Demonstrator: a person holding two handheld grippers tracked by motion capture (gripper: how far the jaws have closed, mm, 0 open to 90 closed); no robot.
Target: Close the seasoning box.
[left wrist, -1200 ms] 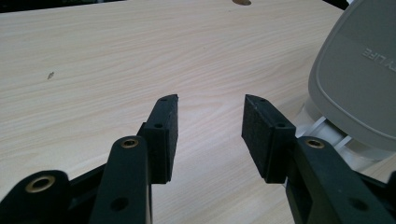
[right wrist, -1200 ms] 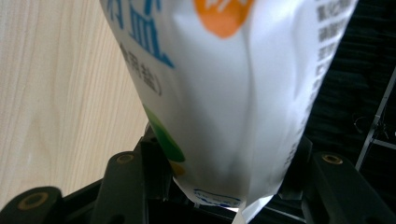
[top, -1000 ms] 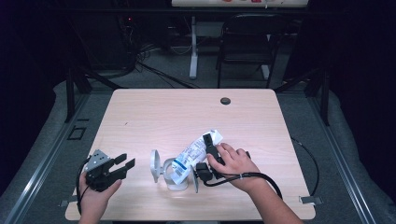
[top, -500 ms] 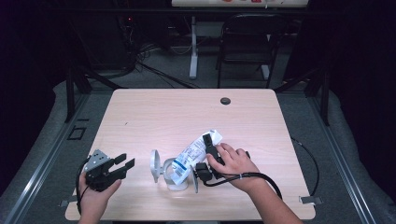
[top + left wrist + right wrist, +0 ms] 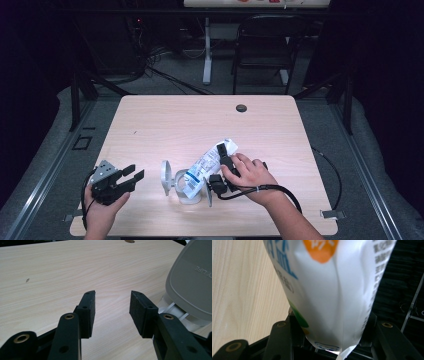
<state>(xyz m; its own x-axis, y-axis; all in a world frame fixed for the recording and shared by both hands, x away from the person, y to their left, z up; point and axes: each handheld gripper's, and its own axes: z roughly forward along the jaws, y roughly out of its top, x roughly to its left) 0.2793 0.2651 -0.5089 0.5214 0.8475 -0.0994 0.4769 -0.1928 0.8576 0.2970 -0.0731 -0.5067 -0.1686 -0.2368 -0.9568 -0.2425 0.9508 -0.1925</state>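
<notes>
Right gripper (image 5: 216, 165) has its jaws closed on a white refill pouch (image 5: 206, 167), one jaw on each flat side; in the right gripper view the pouch (image 5: 329, 290) fills the gap between them and the film is creased where it narrows at the grip. Jaws have just been closing slightly on it. Pouch held tilted, its printed lower end pointing down and left into a white container (image 5: 187, 190) near the front edge of the table (image 5: 200, 120), its sealed upper end raised toward the table's middle. Whether the pouch mouth sits inside the container's opening or just above it: cannot tell from the high view.

Container's hinged lid (image 5: 165, 177) stands open on its left side; the left gripper view shows the grey lid (image 5: 192, 282) close by on its right.

Left gripper (image 5: 131, 178) is empty, jaws spread wide, nothing between the pads (image 5: 87, 312), well to the left of the container and pointing toward it. Not touching lid or container.

Progress, judged: lid already open, pouch gripped and angled over the container, so the emptying step looks to be in hand. No contents visible leaving the pouch, and its body looks full. Left to do: empty it, set it aside, close the lid.
</notes>
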